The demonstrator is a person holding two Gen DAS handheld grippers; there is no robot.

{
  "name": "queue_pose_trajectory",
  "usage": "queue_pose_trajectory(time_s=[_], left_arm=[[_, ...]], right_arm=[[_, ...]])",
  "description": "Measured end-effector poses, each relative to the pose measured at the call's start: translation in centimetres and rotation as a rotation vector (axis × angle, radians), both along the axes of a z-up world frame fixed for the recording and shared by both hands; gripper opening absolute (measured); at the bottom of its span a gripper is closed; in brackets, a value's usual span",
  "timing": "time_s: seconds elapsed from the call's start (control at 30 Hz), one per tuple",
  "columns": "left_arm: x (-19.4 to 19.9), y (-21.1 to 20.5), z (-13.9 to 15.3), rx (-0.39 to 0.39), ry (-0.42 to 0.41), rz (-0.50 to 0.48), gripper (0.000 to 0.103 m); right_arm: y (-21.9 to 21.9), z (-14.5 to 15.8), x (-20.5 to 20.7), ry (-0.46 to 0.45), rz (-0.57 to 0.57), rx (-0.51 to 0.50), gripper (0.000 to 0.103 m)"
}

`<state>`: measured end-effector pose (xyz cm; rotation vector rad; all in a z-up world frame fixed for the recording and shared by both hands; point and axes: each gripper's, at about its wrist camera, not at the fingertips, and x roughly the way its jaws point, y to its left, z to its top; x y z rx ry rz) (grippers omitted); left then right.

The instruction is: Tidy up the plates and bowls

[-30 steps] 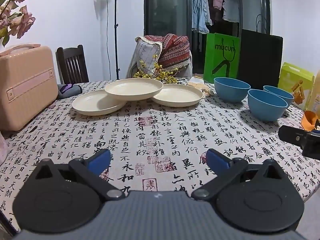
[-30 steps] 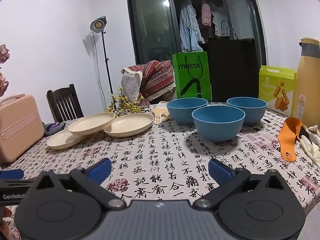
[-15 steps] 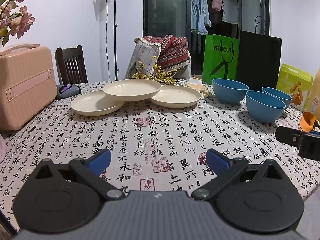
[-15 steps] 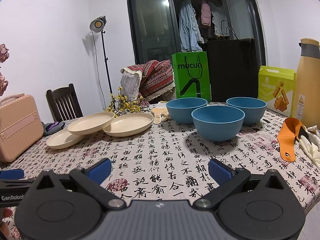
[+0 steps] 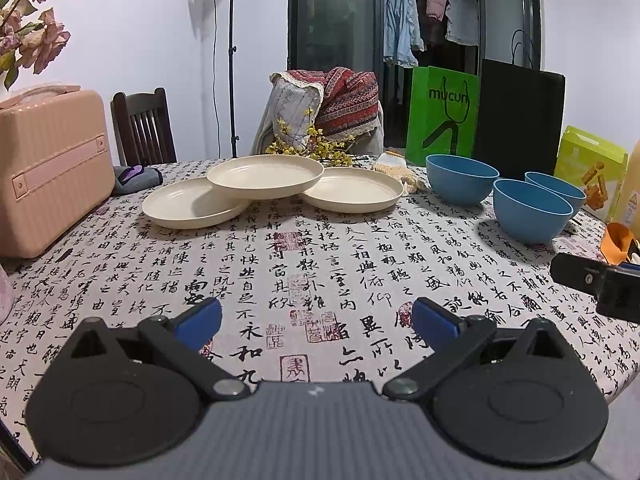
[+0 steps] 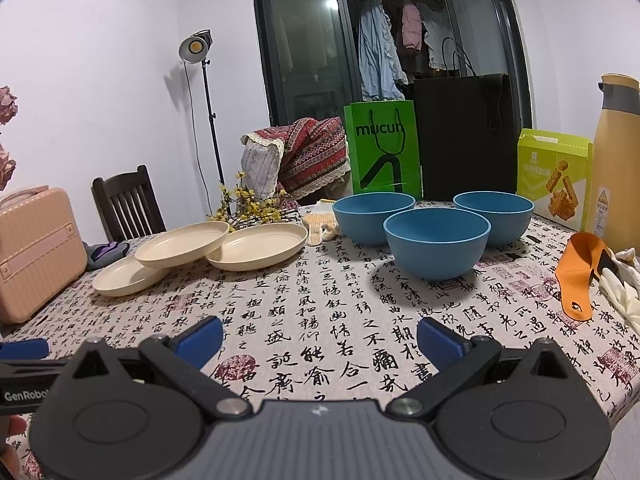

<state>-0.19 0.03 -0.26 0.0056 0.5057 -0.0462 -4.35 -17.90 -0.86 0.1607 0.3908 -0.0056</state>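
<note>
Three cream plates lie at the far side of the table: a left plate [image 5: 192, 205], a right plate [image 5: 354, 190] and a middle plate [image 5: 265, 174] resting tilted across both. Three blue bowls stand to their right: a near bowl [image 6: 437, 242], a back left bowl [image 6: 373, 212] and a back right bowl [image 6: 494, 213]. My left gripper [image 5: 316, 322] is open and empty, low over the near table edge, well short of the plates. My right gripper [image 6: 320, 338] is open and empty, in front of the near bowl.
The table has a calligraphy-print cloth [image 5: 304, 264]. A pink case [image 5: 48, 168] stands at the left. A green bag [image 6: 384, 148], a black bag [image 6: 464, 136], a snack box [image 6: 554, 176] and a yellow flask [image 6: 616, 160] line the back right. An orange tool [image 6: 580, 276] and white gloves [image 6: 622, 292] lie right.
Both grippers stay open. The left view has shifted slightly, so the plates and bowls sit a little further left. The right view is nearly unchanged.
</note>
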Motion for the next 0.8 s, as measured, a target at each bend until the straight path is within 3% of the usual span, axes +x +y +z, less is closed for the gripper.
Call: queue_pose_trajectory(time_s=[0.8], left_arm=[[-0.19, 0.09, 0.0, -0.004, -0.007, -0.002, 0.103]], right_arm=[[0.17, -0.06, 0.05, 0.004, 0.0, -0.004, 0.103]])
